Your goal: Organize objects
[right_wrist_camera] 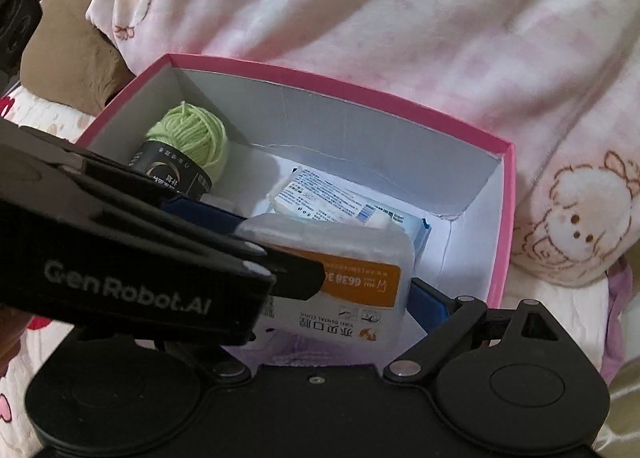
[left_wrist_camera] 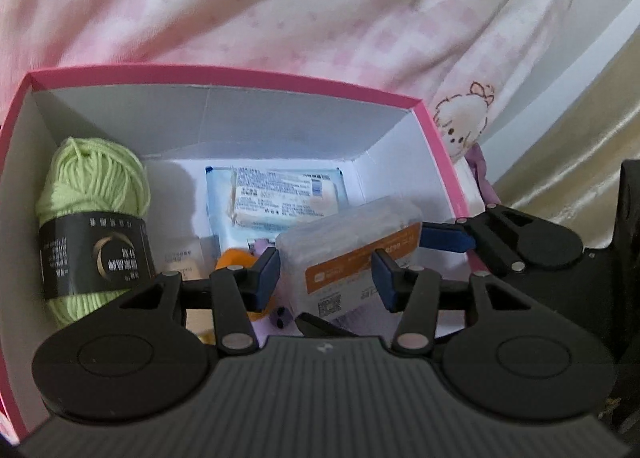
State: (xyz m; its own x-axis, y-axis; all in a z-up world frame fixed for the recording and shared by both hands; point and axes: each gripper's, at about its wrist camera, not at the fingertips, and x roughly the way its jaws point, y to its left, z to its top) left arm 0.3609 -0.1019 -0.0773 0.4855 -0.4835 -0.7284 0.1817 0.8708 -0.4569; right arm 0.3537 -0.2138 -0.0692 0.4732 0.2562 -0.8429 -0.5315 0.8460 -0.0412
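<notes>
The left gripper [left_wrist_camera: 326,278] hangs with its jaws apart over the clear floss case [left_wrist_camera: 352,254], which lies tilted inside the pink box [left_wrist_camera: 224,74]. The right gripper [right_wrist_camera: 340,254] looks clamped on that case, though the left one blocks its near finger. Green yarn [left_wrist_camera: 94,194] stands leftward, a wipes packet [left_wrist_camera: 276,194] behind. Only the left view shows something orange [left_wrist_camera: 236,258].

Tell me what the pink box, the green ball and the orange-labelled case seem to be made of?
Pink box: likely cardboard, matte, with thin folded walls and creased corners. Green ball: soft yarn, visibly wound strands under a dark paper-like band. Orange-labelled case: probably translucent, frosted plastic with rounded edges and a printed sticker.
</notes>
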